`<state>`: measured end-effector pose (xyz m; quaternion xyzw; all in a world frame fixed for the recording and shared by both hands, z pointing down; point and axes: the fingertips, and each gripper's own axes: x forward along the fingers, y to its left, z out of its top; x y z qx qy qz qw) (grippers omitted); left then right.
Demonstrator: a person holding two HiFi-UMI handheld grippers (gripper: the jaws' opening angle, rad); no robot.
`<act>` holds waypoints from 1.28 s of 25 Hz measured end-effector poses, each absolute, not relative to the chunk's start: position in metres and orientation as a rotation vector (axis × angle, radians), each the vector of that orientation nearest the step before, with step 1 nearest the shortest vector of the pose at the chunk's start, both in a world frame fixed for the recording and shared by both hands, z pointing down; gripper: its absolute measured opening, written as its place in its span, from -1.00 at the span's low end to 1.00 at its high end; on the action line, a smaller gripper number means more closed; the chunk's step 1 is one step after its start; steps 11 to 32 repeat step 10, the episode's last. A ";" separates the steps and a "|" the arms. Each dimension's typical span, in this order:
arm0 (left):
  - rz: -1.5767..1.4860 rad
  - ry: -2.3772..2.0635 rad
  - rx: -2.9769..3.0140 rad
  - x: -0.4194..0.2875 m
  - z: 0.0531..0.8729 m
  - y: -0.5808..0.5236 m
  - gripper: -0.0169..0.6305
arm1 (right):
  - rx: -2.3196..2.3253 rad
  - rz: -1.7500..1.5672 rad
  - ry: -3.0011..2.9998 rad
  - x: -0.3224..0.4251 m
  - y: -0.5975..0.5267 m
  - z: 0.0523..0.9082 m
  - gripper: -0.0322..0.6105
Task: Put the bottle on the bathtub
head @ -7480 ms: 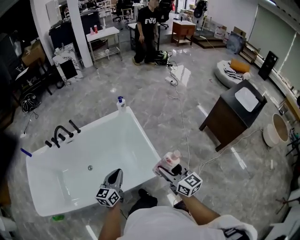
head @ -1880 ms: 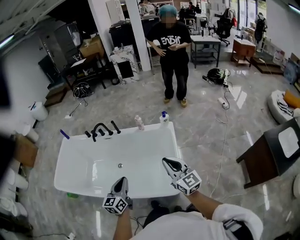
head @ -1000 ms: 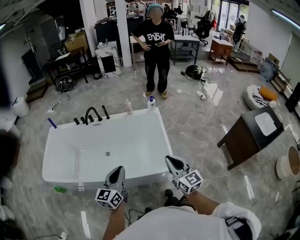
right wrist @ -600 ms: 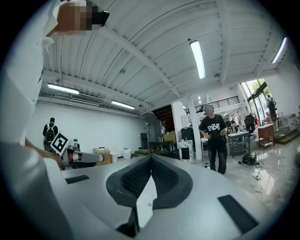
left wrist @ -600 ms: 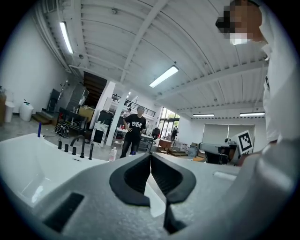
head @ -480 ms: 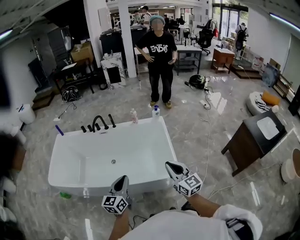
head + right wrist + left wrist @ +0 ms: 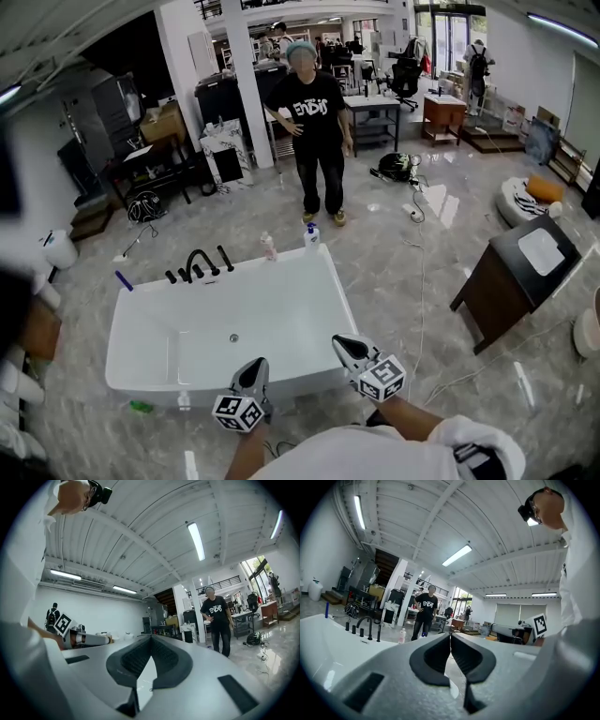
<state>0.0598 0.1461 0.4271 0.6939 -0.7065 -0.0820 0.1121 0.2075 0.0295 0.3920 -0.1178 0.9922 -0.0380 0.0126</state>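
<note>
The white bathtub (image 7: 272, 305) lies in front of me in the head view. On its far rim stand a small pink bottle (image 7: 269, 247) and a white bottle with a blue cap (image 7: 311, 234). My left gripper (image 7: 254, 364) hangs over the tub's near rim, shut and empty. My right gripper (image 7: 338, 341) is near the tub's front right corner, also shut with nothing in it. In the left gripper view the jaws (image 7: 450, 635) meet, and the pink bottle (image 7: 402, 636) shows far off. In the right gripper view the jaws (image 7: 151, 637) are pressed together.
A person in a black T-shirt (image 7: 314, 141) stands just beyond the tub. Black faucet fittings (image 7: 197, 262) sit on the far rim at the left. A dark cabinet with a white basin (image 7: 520, 267) stands to the right, and a cable (image 7: 419, 300) runs across the floor.
The bottle my right gripper held several seconds ago now stands on the tub's far rim, and that gripper is empty. In the last second the view shifted a little; the left gripper sank slightly.
</note>
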 end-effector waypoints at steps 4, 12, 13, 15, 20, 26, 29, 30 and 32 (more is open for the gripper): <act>-0.240 -2.064 2.026 0.063 0.434 0.137 -0.90 | -0.375 -0.139 3.083 0.211 0.018 0.397 -0.86; -0.220 -2.058 2.048 0.060 0.429 0.102 -0.90 | -0.360 -0.145 3.059 0.207 -0.017 0.397 -0.86; -0.220 -2.058 2.048 0.060 0.429 0.102 -0.90 | -0.360 -0.145 3.059 0.207 -0.017 0.397 -0.86; -0.220 -2.058 2.048 0.060 0.429 0.102 -0.90 | -0.360 -0.145 3.059 0.207 -0.017 0.397 -0.86; -0.220 -2.058 2.048 0.060 0.429 0.102 -0.90 | -0.360 -0.145 3.059 0.207 -0.017 0.397 -0.86; -0.220 -2.058 2.048 0.060 0.429 0.102 -0.90 | -0.360 -0.145 3.059 0.207 -0.017 0.397 -0.86; -0.220 -2.058 2.048 0.060 0.429 0.102 -0.90 | -0.360 -0.145 3.059 0.207 -0.017 0.397 -0.86; -0.220 -2.058 2.048 0.060 0.429 0.102 -0.90 | -0.360 -0.145 3.059 0.207 -0.017 0.397 -0.86; -0.220 -2.058 2.048 0.060 0.429 0.102 -0.90 | -0.360 -0.145 3.059 0.207 -0.017 0.397 -0.86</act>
